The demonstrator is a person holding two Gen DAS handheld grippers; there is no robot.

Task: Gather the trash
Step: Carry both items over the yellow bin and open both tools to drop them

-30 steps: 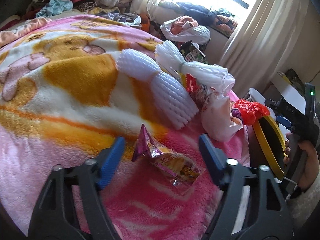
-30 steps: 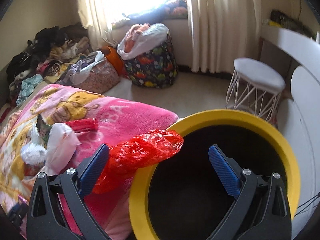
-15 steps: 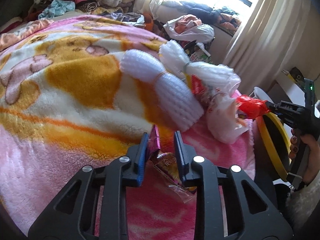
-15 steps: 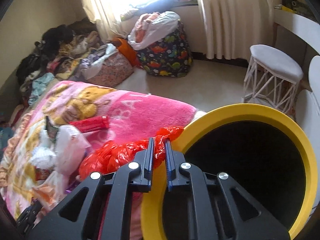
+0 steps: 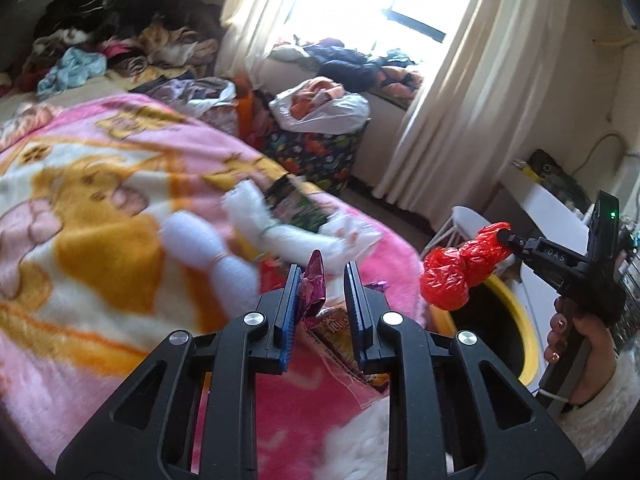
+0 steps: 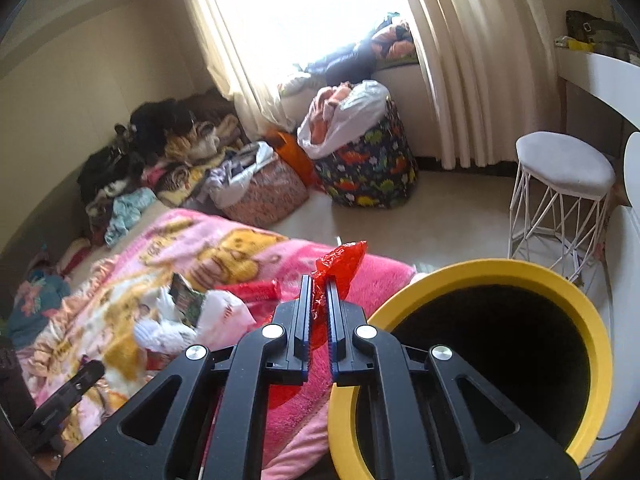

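My left gripper point(image 5: 322, 300) is clamped on a crinkled purple-and-yellow snack wrapper point(image 5: 316, 280) at frame centre, while my right gripper point(image 6: 319, 312) pinches a crumpled red plastic bag point(image 6: 340, 260) left of the round yellow-rimmed bin point(image 6: 560, 284).

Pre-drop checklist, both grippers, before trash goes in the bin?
1. Right gripper shut on red plastic bag: ok.
2. Left gripper shut on snack wrapper: ok.
3. Red plastic bag over yellow bin opening: not ok, it hangs at the rim on the bed side.
4. Bin mouth unobstructed: ok.
5. Room left inside the bin: cannot tell, interior is dark.
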